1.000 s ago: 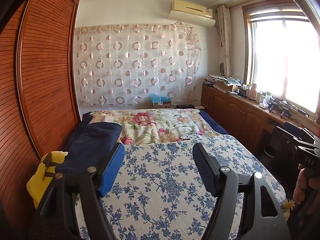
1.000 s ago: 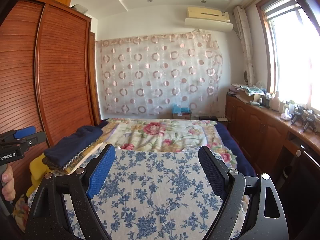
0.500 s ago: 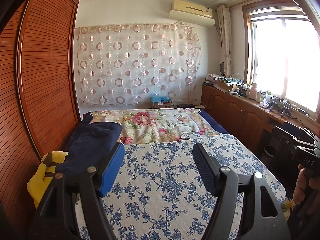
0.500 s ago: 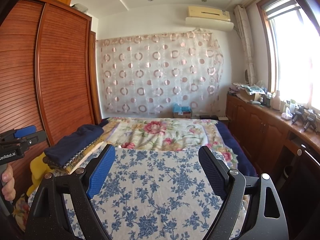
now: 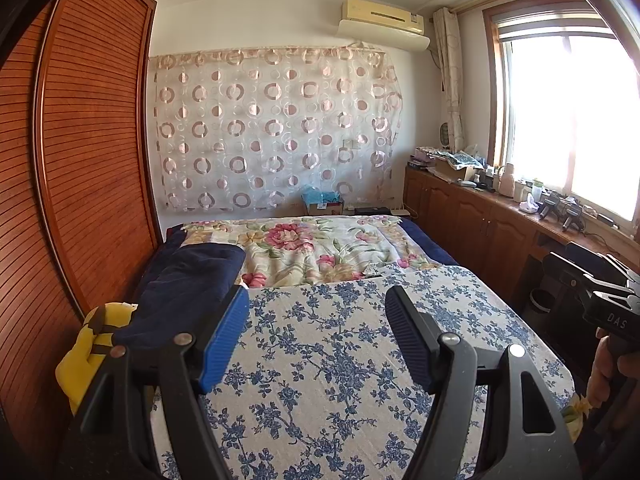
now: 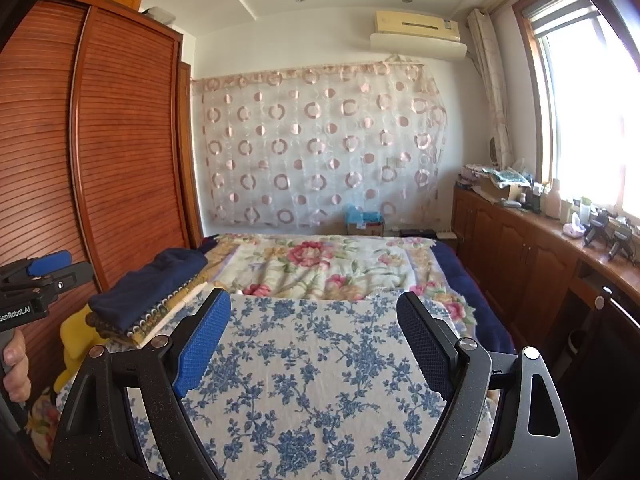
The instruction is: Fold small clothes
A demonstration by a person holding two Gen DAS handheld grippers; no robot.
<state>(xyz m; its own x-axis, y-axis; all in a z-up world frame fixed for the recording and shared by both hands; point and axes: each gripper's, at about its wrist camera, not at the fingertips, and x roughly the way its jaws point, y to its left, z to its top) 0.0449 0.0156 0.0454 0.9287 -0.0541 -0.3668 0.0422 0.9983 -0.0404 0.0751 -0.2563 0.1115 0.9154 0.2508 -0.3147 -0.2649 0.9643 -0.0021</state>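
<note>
Blue-flowered quilted cloth (image 5: 340, 360) lies flat across the near bed, probably as a folding surface. Both the left gripper (image 5: 318, 334) and right gripper (image 6: 314, 338) hover above it, jaws spread, empty. Navy folded clothes (image 6: 148, 288) are stacked far left, likely finished.

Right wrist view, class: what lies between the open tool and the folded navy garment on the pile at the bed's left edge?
Only bare blue-flowered bedspread lies between the right tool and the navy garment; the right wrist view shows it.
</note>
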